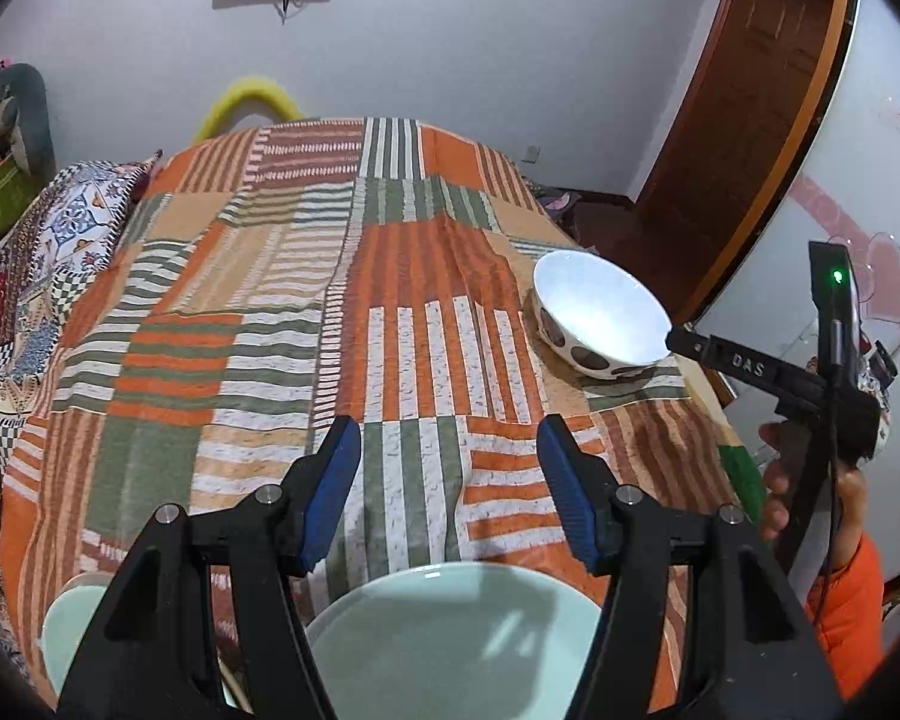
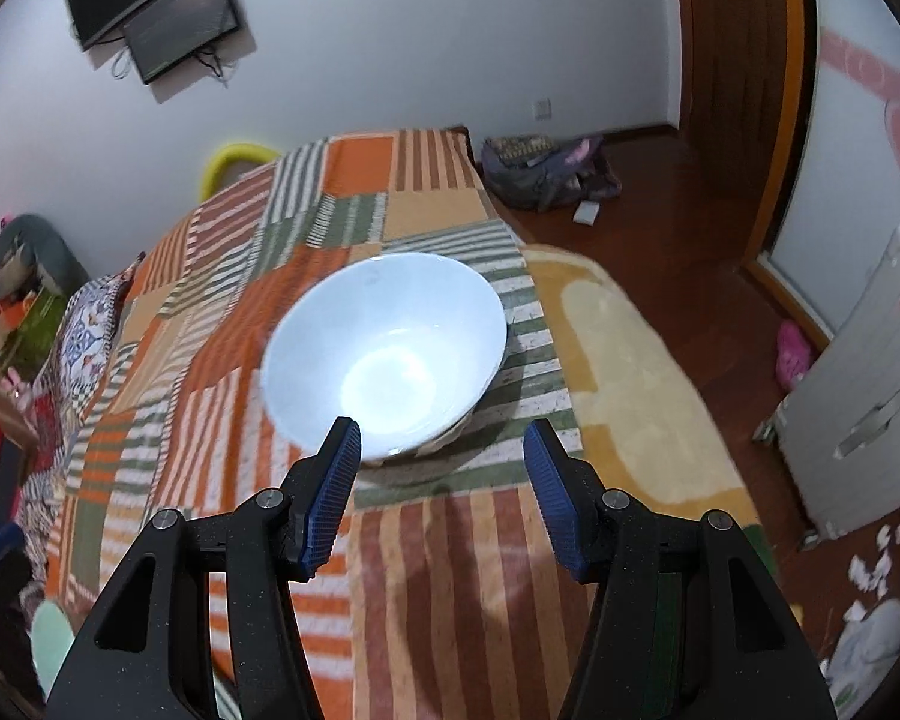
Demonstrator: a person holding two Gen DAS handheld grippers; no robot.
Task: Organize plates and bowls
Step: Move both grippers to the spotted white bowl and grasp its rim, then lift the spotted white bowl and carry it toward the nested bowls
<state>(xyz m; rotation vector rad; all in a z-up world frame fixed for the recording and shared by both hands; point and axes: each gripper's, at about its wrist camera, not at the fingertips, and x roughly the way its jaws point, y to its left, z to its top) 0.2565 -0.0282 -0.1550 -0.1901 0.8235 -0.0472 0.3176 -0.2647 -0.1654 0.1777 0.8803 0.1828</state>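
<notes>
Approach step: right gripper, jaws open and empty, is nearing the white spotted ceramic bowl on the striped orange bedspread. Left gripper is hovering open above the pale green plate. Next, probably: straddling the bowl's near rim.

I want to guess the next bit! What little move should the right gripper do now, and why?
Probably ease the right gripper forward and down so its fingers straddle the near rim of the white bowl. The fingers stand apart with nothing between them, and the bowl sits upright on the striped cloth just ahead, not gripped yet.
</notes>
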